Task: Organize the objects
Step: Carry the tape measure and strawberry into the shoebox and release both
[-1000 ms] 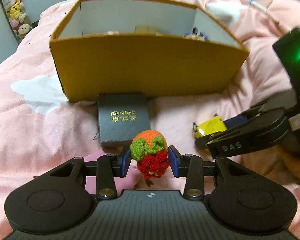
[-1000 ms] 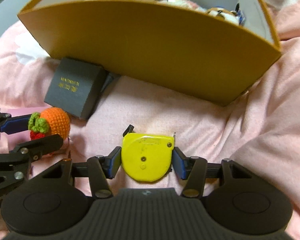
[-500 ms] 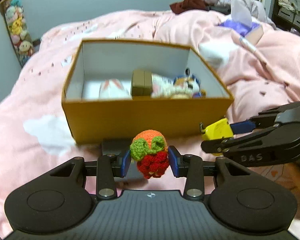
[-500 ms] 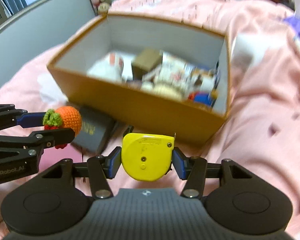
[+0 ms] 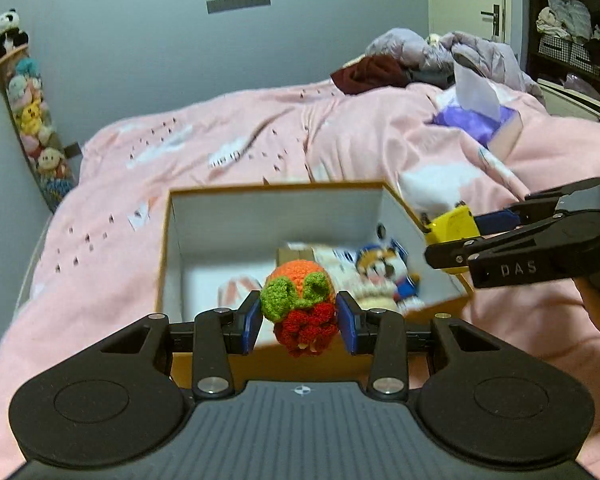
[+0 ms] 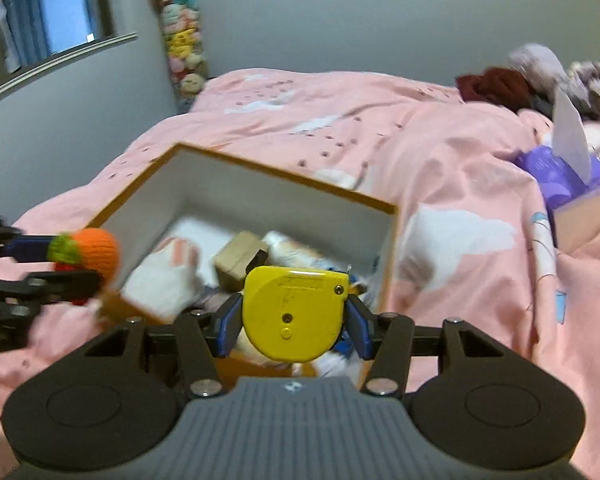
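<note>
**Two loads poised over one box**

The left tool (image 5: 299,322) grips a crocheted fruit (image 5: 300,304), orange with green leaves and red beneath, its blue pads closed against both sides of the soft toy. The right tool (image 6: 292,326) is clamped just as firmly on a yellow tape measure (image 6: 294,312), flat face toward its camera, pinched across its width.

The relation that counts: the open orange box (image 5: 168,240) on the pink bed (image 5: 100,248) lies ahead of and below both tools. From the left tool, the near wall sits directly beneath the fingers and the white interior opens straight forward. From the right tool, the box runs forward and to the left, its long axis slanting away, one corner pointing toward the right. Inside are a small brown carton (image 6: 240,260), a white plush (image 6: 168,276) and a cartoon figure (image 5: 384,268); the clearest floor space lies toward the left half.

Both tools hang level, fingers pointing forward over the near rim, side by side and apart, the right one seen at the left tool's right with its load by the box's right wall. Judged from this, each needs only a short advance and dip before letting go; neither looks clearly nearer.
</note>
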Demonstrator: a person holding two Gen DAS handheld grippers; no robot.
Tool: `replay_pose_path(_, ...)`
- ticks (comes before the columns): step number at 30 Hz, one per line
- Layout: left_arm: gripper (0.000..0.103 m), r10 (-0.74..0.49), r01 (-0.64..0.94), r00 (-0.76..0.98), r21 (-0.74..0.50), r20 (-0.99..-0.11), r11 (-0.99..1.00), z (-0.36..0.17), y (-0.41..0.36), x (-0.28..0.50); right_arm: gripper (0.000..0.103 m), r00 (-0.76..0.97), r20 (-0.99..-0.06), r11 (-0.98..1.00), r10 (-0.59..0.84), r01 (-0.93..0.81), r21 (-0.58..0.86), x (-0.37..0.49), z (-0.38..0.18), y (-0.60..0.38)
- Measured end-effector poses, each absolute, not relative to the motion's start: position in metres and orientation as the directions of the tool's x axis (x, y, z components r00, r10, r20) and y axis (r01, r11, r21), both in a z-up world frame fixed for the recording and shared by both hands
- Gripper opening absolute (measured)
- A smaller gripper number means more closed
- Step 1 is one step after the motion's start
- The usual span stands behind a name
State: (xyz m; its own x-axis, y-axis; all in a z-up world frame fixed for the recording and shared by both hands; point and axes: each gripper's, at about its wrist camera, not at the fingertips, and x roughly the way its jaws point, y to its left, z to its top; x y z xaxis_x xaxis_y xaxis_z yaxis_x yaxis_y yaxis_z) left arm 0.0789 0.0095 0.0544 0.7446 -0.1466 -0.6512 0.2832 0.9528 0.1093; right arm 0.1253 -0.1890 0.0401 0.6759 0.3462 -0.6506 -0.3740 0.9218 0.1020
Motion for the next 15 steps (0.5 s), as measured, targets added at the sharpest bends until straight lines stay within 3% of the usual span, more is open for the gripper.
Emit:
replay_pose_path(5,0.045,-0.127,0.279,0.759,0.144,-0.638,0.949,0.060,0.011,0.104,0.056,0.681,-0.677,0.947,0.278,-0.313,0.074,0.164,0.029,-0.199)
replay_pose_path(15,0.045,-0.060,0.251,0.746,0.197,-0.663,0.948,0.051,0.016,0.153,0.056,0.621,-0.703,0.923,0.346,-0.360,0.136,0.227,0.007,-0.168)
